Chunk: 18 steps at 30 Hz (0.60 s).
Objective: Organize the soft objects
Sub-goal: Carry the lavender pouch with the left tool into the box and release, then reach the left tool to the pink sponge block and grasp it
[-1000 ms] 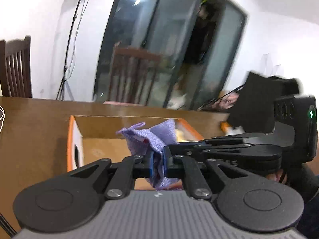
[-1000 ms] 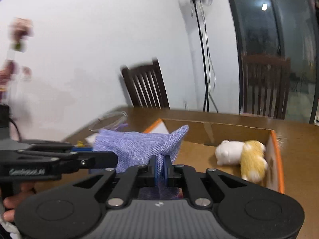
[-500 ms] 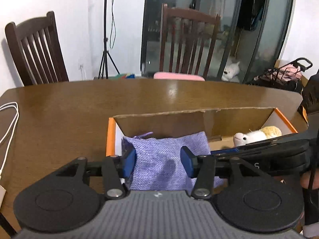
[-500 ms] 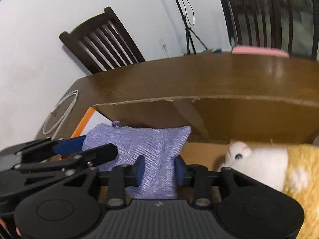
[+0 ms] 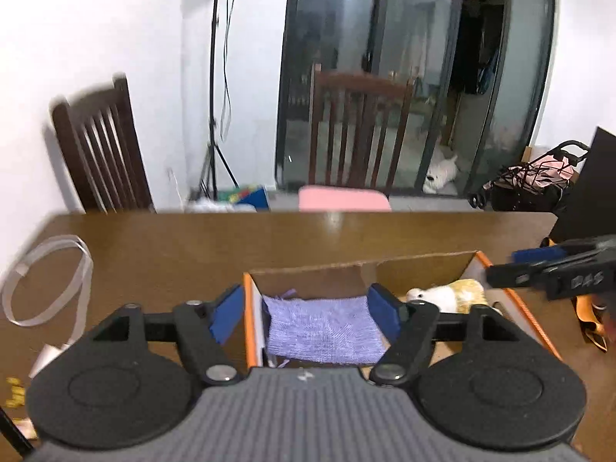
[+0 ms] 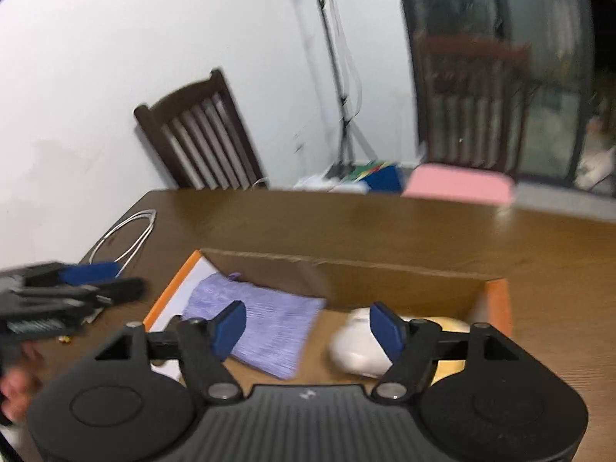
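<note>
A purple woven cloth pouch (image 5: 321,329) lies flat in the left end of an open cardboard box with an orange rim (image 5: 249,319). It also shows in the right wrist view (image 6: 265,327). A white and yellow plush toy (image 5: 448,294) lies in the box's right end, also in the right wrist view (image 6: 358,350). My left gripper (image 5: 306,317) is open and empty, raised above the pouch. My right gripper (image 6: 310,327) is open and empty, raised above the box (image 6: 496,296).
The box sits on a brown wooden table (image 5: 192,246). A white cable loop (image 5: 46,281) lies at the table's left. Two dark wooden chairs (image 5: 100,150) stand behind the table, one with a pink cushion (image 5: 344,198). A black object (image 5: 581,188) stands at the right.
Both grippers were shut on the purple pouch, lowered it into the box, opened and let it go. Both have now opened wide and pulled back and up.
</note>
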### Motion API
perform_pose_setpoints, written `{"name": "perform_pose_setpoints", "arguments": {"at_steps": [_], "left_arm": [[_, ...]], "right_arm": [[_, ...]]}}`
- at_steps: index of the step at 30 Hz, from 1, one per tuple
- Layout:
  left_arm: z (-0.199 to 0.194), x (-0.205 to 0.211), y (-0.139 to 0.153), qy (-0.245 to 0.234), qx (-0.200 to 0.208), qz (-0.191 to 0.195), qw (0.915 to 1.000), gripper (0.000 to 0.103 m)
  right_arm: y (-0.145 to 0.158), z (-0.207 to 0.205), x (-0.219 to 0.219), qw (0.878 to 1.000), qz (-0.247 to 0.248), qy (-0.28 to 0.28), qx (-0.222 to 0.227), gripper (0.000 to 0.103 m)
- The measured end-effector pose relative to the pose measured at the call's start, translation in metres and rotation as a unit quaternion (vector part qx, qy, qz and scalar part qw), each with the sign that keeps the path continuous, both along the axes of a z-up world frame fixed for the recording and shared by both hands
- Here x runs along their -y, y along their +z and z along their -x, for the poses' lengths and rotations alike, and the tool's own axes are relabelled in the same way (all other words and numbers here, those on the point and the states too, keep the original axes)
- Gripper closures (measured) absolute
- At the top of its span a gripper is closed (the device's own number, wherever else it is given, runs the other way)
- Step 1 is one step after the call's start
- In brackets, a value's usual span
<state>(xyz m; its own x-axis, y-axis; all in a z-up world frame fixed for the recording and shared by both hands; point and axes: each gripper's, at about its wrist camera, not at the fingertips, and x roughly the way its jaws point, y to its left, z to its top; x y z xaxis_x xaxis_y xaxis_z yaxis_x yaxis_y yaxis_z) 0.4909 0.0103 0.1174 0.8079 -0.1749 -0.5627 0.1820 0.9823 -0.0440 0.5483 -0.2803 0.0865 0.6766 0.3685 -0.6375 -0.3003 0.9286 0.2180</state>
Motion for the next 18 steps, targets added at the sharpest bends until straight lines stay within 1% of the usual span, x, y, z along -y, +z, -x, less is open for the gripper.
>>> {"name": "perform_pose_setpoints", "arguments": {"at_steps": [1,2,4,5,7,10,13,15,18], "left_arm": [[0.013,0.001,0.008,0.001,0.009,-0.008,0.9999,0.023],[0.028,0.003,0.016,0.001,0.019,-0.017,0.9997,0.022],[0.050,0.009,0.029,-0.002,0.031,-0.028,0.9991,0.021],[0.061,0.012,0.033,-0.003,0.034,-0.031,0.9989,0.019],[0.082,0.018,0.042,-0.006,0.038,-0.035,0.9986,0.018],[0.107,0.029,0.049,-0.006,0.043,-0.038,0.9983,0.018],[0.135,0.034,0.046,0.000,0.054,-0.030,0.9981,0.018],[0.167,0.038,0.037,0.008,0.073,-0.028,0.9969,0.018],[0.213,0.032,0.018,0.010,0.096,0.002,0.9953,0.014]], "right_arm": [[0.009,0.012,0.011,1.000,0.006,-0.008,0.009,0.021],[0.018,0.028,0.024,1.000,0.011,-0.015,0.019,0.020],[0.033,0.054,0.042,0.999,0.019,-0.024,0.034,0.019],[0.039,0.068,0.052,0.999,0.021,-0.029,0.039,0.018],[0.049,0.092,0.068,0.998,0.024,-0.036,0.046,0.016],[0.058,0.123,0.079,0.996,0.044,-0.040,0.062,0.016],[0.062,0.153,0.084,0.996,0.029,-0.036,0.081,0.016],[0.059,0.176,0.084,0.994,0.021,-0.030,0.103,0.016],[0.047,0.220,0.082,0.989,0.011,-0.015,0.148,0.011]]}}
